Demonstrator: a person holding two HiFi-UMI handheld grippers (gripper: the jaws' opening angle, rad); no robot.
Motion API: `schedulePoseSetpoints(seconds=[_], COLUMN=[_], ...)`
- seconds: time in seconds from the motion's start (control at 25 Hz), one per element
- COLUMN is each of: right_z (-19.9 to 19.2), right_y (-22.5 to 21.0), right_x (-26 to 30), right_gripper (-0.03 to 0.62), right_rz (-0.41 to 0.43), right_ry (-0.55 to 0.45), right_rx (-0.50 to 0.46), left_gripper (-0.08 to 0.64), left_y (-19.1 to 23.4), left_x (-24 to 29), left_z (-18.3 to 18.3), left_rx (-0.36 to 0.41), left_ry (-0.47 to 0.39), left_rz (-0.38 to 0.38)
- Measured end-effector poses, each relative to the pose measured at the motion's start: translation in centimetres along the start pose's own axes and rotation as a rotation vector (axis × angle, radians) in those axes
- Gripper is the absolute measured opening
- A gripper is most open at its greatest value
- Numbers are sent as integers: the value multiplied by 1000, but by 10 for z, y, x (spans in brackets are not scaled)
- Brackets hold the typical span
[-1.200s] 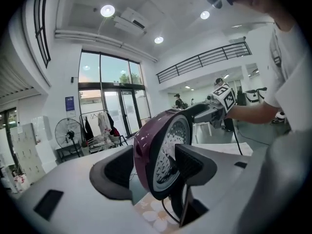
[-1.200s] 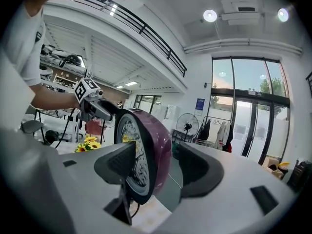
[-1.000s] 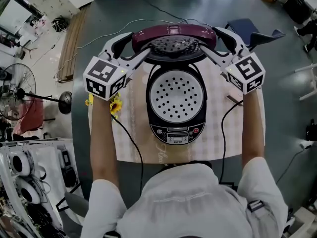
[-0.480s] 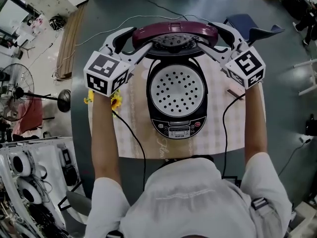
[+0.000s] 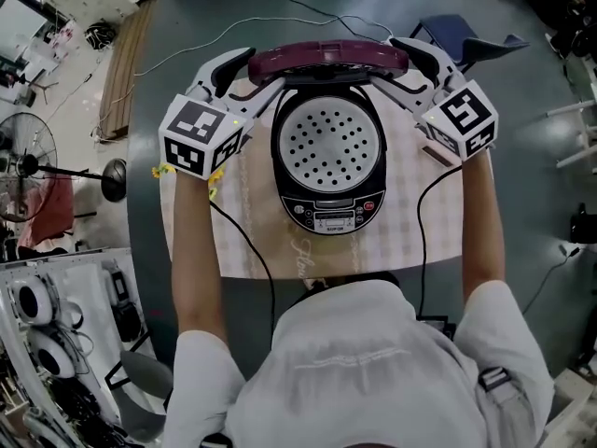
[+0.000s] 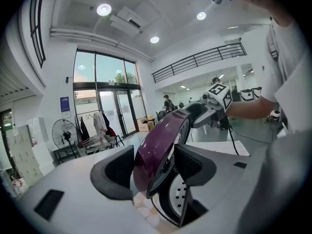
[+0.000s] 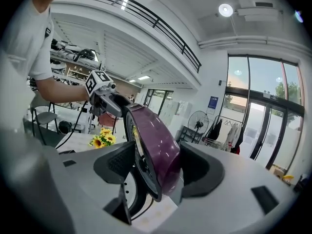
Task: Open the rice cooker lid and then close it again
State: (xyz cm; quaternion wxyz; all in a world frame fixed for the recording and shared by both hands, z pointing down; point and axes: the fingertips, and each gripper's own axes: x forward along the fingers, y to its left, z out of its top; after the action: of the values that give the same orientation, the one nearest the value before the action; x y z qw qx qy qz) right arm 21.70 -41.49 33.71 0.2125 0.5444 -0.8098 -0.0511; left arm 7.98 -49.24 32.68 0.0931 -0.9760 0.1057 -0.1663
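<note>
Head view: rice cooker (image 5: pixel 328 217) sits mid-cloth (image 5: pixel 410 227) on the table (image 5: pixel 149 203). Its purple lid (image 5: pixel 328 56) is swung up edge-on at the far side, w/ the perforated tray (image 5: pixel 326 143) inside fully exposed. Left gripper (image 5: pixel 256 75) has the lid's left end, right gripper (image 5: pixel 399 66) the right end. Both gripper views show jaws set wide w/ the thick rim filling the gap, one pad on the purple shell, the other on the inner plate. So both look to be pinching the lid, not spread free. Left jaws have just been closing a touch, lid between them

My read: the opening half is about done, the lid looks near its hinge stop, and the swing back down comes next. To do it well:
- move both ends together, same height and pace, so the lid doesn't twist on the hinge
- follow the hinge arc, don't pull straight toward the body, or the cooker may slide on the cloth
- grip just firm enough, as the shell looks glossy and could slip
- ease off before the front edge meets the body, then press down evenly at the front till it latches
</note>
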Motion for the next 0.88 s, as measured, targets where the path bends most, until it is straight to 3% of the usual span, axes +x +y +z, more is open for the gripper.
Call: schedulePoseSetpoints(seconds=[0.24,0.52,0.88], right_z=[-5,-20,-53], right_y=[26,61,118], right_x=[-14,-33,-48], right_gripper=[287,291,305], right_rz=[24,61,120], right_ry=[18,28,156], right_rx=[4,16,-82], left_gripper=[274,276,287], left_y=[-22,-57,-102], left_x=[-16,-30,-47], left_z=[-14,-39,-85], left_rx=[26,108,284], left_ry=[32,137,304], left_rz=[24,32,42])
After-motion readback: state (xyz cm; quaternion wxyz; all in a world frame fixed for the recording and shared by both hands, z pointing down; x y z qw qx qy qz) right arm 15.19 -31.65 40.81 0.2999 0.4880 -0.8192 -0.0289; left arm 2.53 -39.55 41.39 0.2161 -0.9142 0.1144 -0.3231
